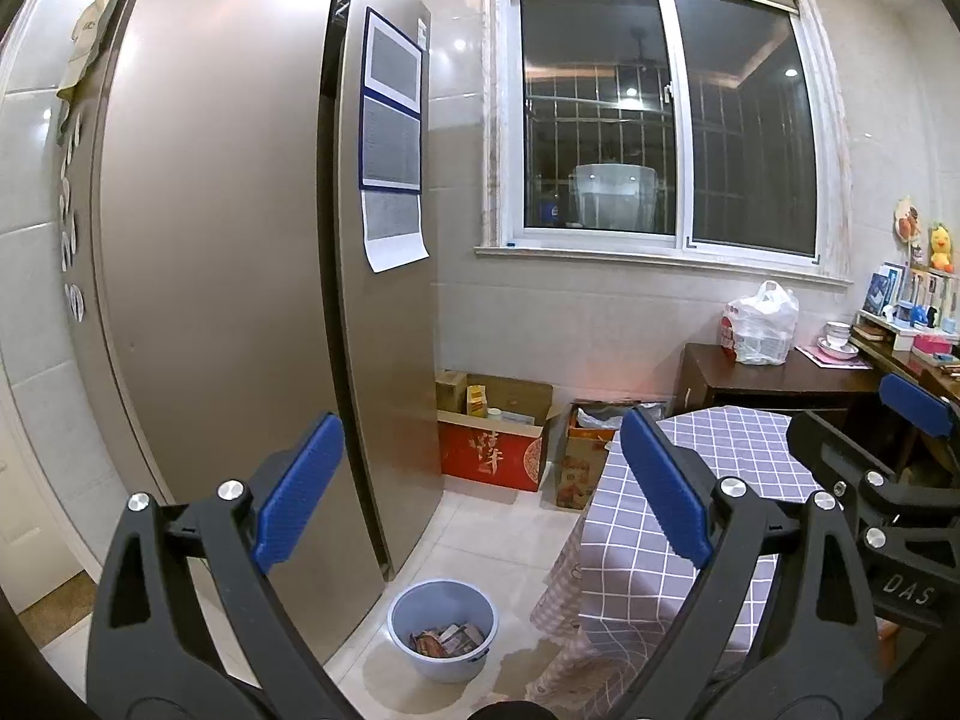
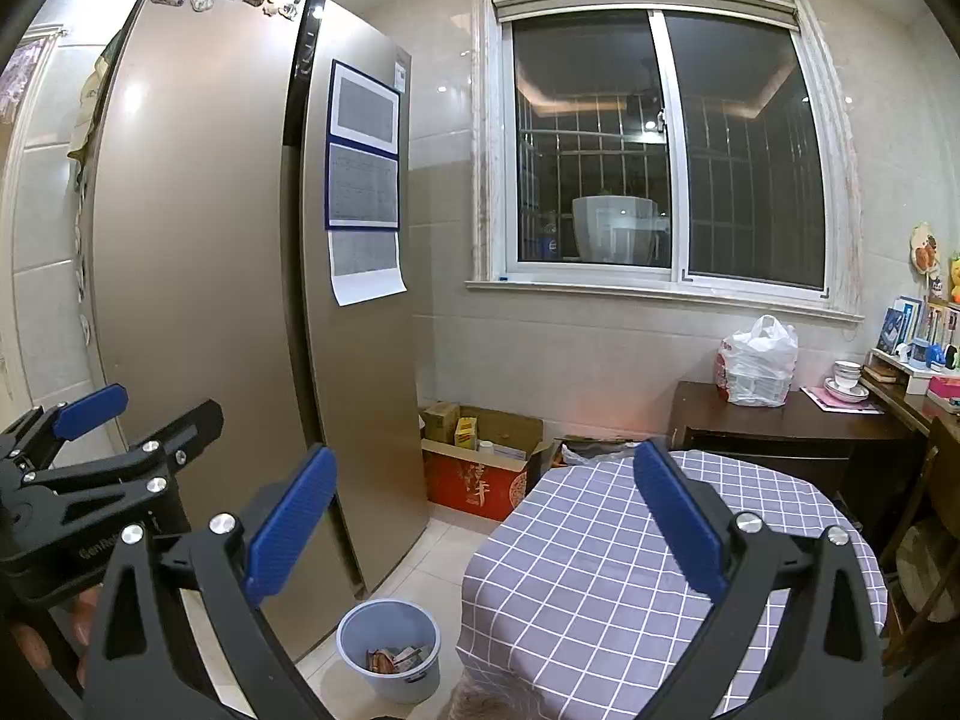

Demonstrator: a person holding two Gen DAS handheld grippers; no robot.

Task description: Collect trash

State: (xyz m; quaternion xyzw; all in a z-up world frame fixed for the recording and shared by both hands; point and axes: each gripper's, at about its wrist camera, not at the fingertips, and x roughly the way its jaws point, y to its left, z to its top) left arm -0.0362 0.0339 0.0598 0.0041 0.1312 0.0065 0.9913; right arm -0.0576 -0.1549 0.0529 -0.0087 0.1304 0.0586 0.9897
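A light blue trash bin (image 1: 443, 630) stands on the tiled floor between the fridge and the table, with several wrappers (image 1: 449, 640) inside. It also shows in the right wrist view (image 2: 389, 648), wrappers (image 2: 393, 659) in it. My left gripper (image 1: 480, 498) is open and empty, held high above the bin. My right gripper (image 2: 486, 528) is open and empty over the table's near edge. The left gripper shows at the left of the right wrist view (image 2: 144, 414), and the right gripper at the right of the left wrist view (image 1: 870, 420).
A tall bronze fridge (image 1: 228, 240) fills the left. A table with a purple checked cloth (image 2: 600, 564) stands on the right. Cardboard boxes (image 1: 498, 438) sit under the window. A dark sideboard (image 2: 792, 426) carries a white plastic bag (image 2: 757, 363) and bowls (image 2: 847, 381).
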